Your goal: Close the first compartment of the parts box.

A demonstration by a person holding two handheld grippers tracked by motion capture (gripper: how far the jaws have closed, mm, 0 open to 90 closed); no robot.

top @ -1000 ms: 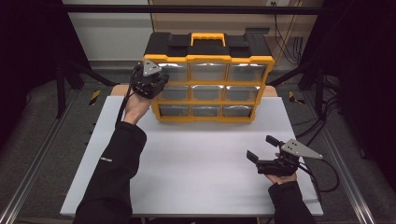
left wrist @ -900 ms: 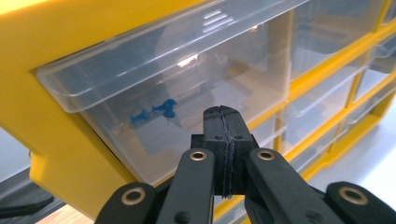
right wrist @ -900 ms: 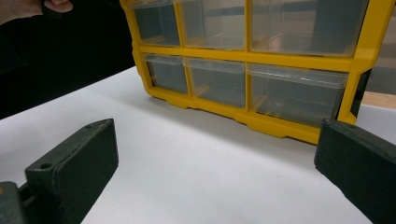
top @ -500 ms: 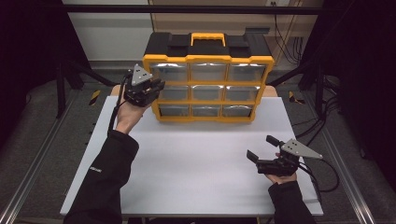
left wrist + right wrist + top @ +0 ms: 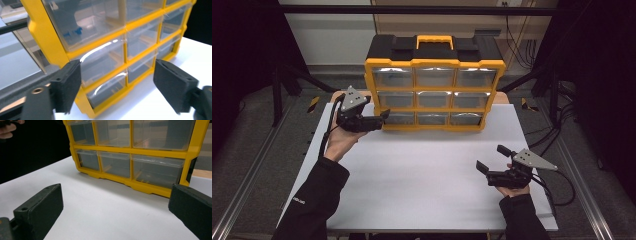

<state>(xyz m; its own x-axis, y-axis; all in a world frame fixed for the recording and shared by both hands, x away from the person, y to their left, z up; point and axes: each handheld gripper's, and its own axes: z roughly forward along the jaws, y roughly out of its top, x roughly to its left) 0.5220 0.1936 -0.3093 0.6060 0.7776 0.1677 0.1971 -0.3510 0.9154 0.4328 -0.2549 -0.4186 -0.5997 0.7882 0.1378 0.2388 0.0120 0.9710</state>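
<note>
Now the left gripper [image 5: 384, 116] has come down beside the cabinet's [image 5: 434, 95] lower left corner, its jaws just opened wide with nothing between them, so it looks lined up for the bottom-left drawer [image 5: 110, 88]. The right gripper [image 5: 493, 159] rests spread on the table [image 5: 412, 170]. Yellow-framed, the cabinet stands at the table's far edge, its nine clear drawers shut.

black sleeves, black grippers, grey three-cornered plates, trailing cables
</note>
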